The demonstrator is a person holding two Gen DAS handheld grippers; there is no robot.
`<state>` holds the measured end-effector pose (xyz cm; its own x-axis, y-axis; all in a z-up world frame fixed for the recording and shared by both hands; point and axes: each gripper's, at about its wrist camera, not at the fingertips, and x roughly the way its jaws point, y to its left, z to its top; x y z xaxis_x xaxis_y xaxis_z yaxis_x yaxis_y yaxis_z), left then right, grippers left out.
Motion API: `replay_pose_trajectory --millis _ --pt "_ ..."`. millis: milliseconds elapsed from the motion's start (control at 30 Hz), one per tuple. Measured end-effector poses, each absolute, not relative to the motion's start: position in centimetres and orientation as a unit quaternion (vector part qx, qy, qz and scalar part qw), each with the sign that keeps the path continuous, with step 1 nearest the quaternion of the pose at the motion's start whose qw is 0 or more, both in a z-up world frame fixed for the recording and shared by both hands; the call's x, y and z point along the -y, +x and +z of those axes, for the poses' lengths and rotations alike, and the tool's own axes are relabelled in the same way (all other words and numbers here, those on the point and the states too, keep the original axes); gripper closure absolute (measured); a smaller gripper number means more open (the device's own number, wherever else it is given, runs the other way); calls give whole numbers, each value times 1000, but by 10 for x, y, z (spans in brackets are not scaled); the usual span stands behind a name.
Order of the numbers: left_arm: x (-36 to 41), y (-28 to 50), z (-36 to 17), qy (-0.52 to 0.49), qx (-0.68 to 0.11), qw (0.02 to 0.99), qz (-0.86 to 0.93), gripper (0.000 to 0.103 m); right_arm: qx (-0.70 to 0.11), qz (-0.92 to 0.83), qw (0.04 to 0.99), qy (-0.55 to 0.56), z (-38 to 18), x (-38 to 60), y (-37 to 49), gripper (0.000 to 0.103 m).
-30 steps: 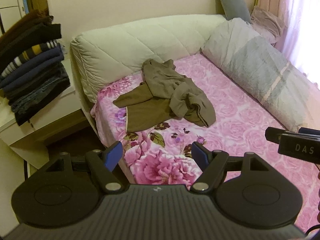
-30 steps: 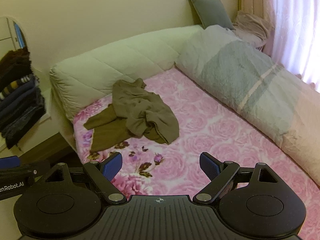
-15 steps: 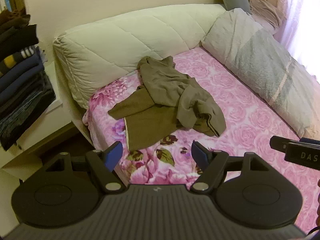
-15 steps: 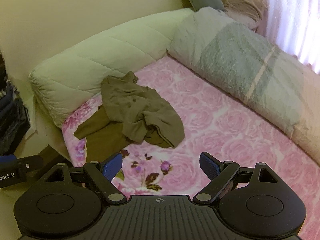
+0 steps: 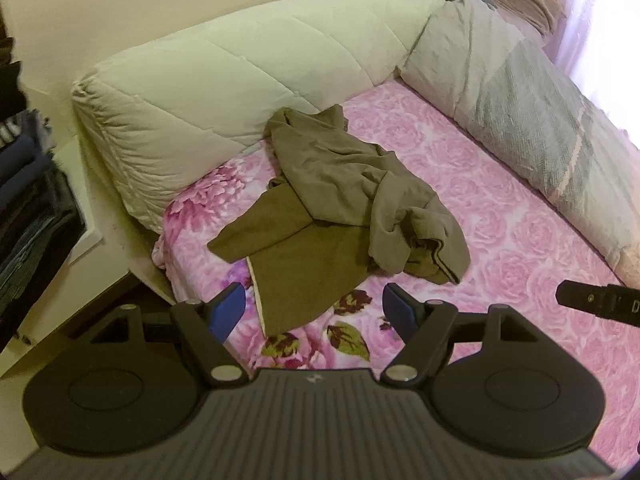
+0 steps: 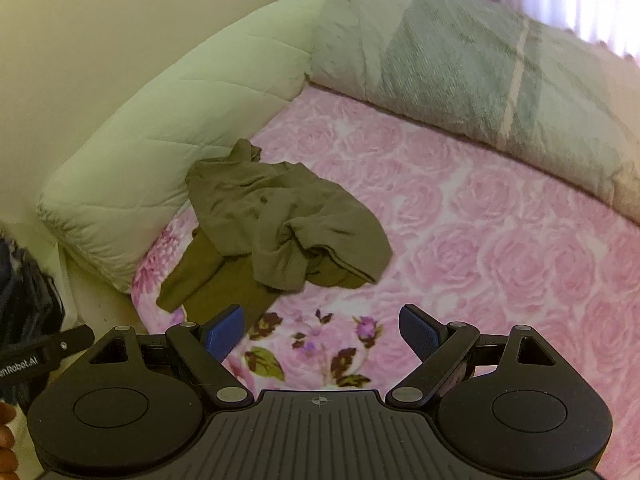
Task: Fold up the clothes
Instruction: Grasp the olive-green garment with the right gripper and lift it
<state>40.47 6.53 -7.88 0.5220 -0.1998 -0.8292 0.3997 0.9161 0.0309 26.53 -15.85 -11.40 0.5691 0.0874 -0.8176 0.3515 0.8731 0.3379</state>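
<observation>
A crumpled olive-brown garment (image 5: 344, 208) lies on the pink floral bed sheet (image 5: 500, 240) near the bed's left corner; it also shows in the right wrist view (image 6: 280, 232). My left gripper (image 5: 314, 310) is open and empty, hovering just in front of the garment's near hem. My right gripper (image 6: 322, 330) is open and empty, above the sheet in front of the garment. The right gripper's tip (image 5: 596, 304) shows at the right edge of the left wrist view.
A cream quilted duvet (image 5: 240, 72) lies along the wall behind the garment. A grey-and-white rolled blanket (image 5: 520, 104) runs along the right side. A stack of folded dark clothes (image 5: 28, 200) sits on a shelf at the left, past the bed's edge.
Both grippers have moved forward and lower toward the garment, which now looks larger and nearer. Both stay open. The garment has not moved.
</observation>
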Motion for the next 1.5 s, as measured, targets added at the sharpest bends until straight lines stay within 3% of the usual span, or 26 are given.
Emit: replay_pose_trajectory --millis 500,767,800,833,1067,1367,1400,1433,1500 --pt "-28 491 -120 132 -477 840 -223 30 -425 -84 788 437 -173 208 330 16" --pt "-15 534 -158 131 -493 831 -221 30 -407 -97 696 584 -236 237 363 17" --pt "-14 539 -162 130 -496 830 -221 30 -403 -101 684 599 -245 240 367 22" --pt "-13 544 -167 128 -498 829 -220 30 -400 -103 672 614 -254 243 372 34" --pt "-8 569 -195 124 -512 823 -210 30 -383 -134 600 690 -322 251 400 35" --pt "-7 585 -211 129 -522 822 -190 30 -394 -163 572 701 -382 249 437 35" --pt "-6 585 -210 129 -522 822 -188 30 -393 -167 567 704 -386 248 437 46" --pt "-6 585 -209 129 -521 823 -187 30 -388 -164 564 710 -388 248 437 77" --pt "-5 583 -204 129 -517 825 -188 30 -383 -158 569 711 -386 248 436 80"
